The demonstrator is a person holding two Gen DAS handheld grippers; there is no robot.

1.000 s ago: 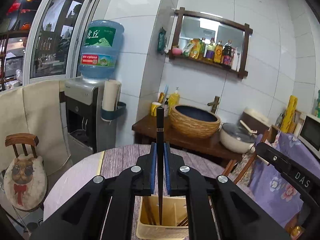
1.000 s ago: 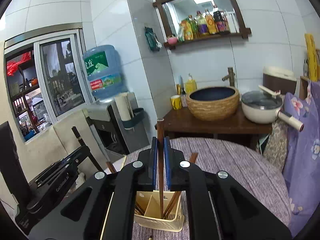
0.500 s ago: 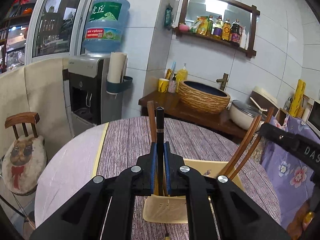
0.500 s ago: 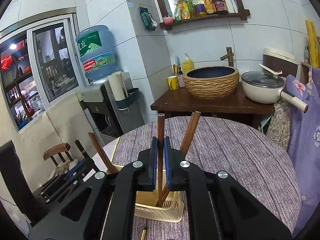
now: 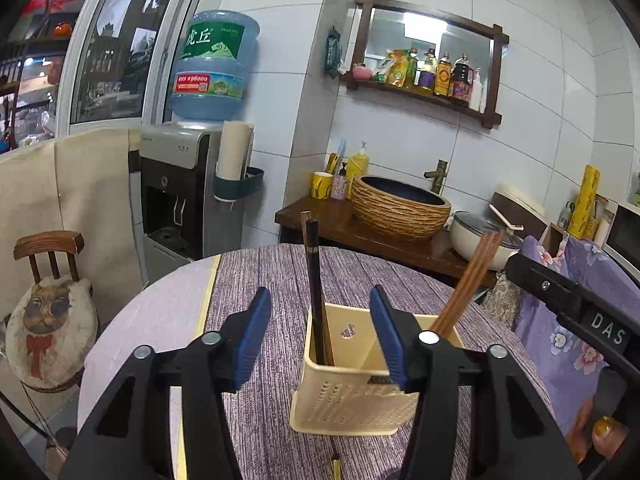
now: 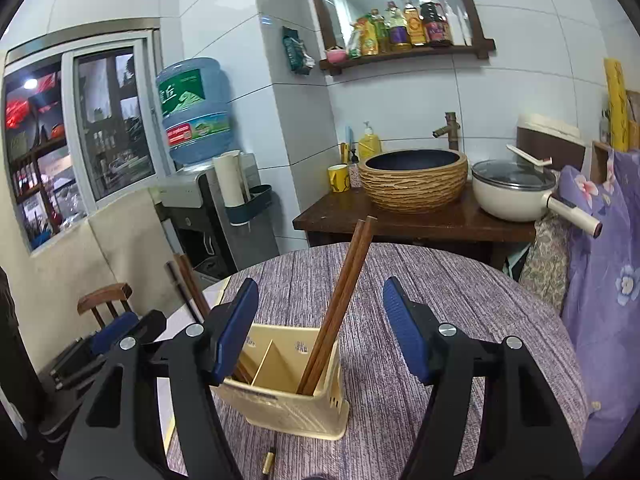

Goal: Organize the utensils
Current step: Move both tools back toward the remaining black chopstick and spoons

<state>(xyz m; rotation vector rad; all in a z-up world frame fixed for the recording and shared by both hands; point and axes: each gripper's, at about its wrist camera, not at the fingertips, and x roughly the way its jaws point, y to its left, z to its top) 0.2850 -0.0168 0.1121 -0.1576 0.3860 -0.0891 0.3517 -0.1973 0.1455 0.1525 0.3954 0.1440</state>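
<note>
A cream plastic utensil holder (image 5: 352,392) (image 6: 288,400) stands on the round table. A black chopstick (image 5: 314,292) stands in its left compartment beside a brown one. Two brown chopsticks (image 5: 466,284) (image 6: 344,296) lean in the right compartment. My left gripper (image 5: 320,336) is open and empty, its blue pads on either side of the black chopstick. My right gripper (image 6: 320,332) is open and empty around the brown pair. The left gripper also shows in the right wrist view (image 6: 116,328), and the black chopstick (image 6: 180,292) too.
The table carries a purple striped cloth (image 6: 460,300). A small brass-tipped object (image 6: 269,462) lies in front of the holder. Behind stand a water dispenser (image 5: 192,196), a wooden counter with a woven basin (image 5: 400,208) and a pot (image 6: 516,192). A small chair (image 5: 48,308) is at left.
Both grippers have opened and let go of their chopsticks, which now stand in the holder. Both grippers have drawn back a little from it.
</note>
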